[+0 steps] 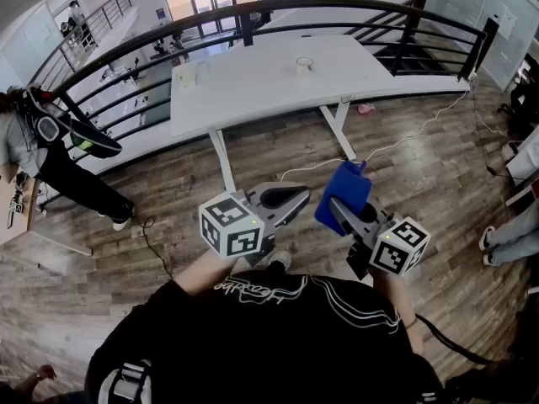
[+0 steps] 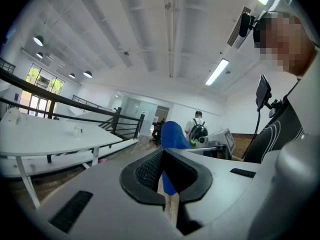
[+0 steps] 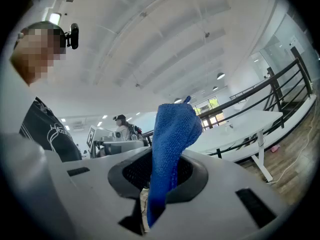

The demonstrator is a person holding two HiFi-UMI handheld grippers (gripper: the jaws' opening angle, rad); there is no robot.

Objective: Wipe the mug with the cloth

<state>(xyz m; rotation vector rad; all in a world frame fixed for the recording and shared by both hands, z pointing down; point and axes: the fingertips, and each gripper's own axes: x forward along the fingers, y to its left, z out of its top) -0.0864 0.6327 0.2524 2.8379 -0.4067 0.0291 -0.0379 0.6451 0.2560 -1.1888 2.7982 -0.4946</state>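
Observation:
A small pale mug (image 1: pixel 304 66) stands on the white table (image 1: pixel 253 87) far ahead of me, beyond both grippers' reach. In the left gripper view it is a tiny shape (image 2: pixel 77 130) on the tabletop. My right gripper (image 1: pixel 338 206) is shut on a blue cloth (image 1: pixel 345 190), which sticks up out of the jaws; in the right gripper view the cloth (image 3: pixel 172 139) hangs pinched between the pads. My left gripper (image 1: pixel 293 199) is held beside it at chest height. Its jaws are shut with nothing between them, and the blue cloth (image 2: pixel 172 134) shows just beyond them.
A black metal railing (image 1: pixel 278 11) curves behind the table. A white object (image 1: pixel 185 74) lies on the table's left end. A white cable (image 1: pixel 404 137) and a pink item (image 1: pixel 365 108) lie on the wooden floor. A person (image 1: pixel 50 154) stands at the left.

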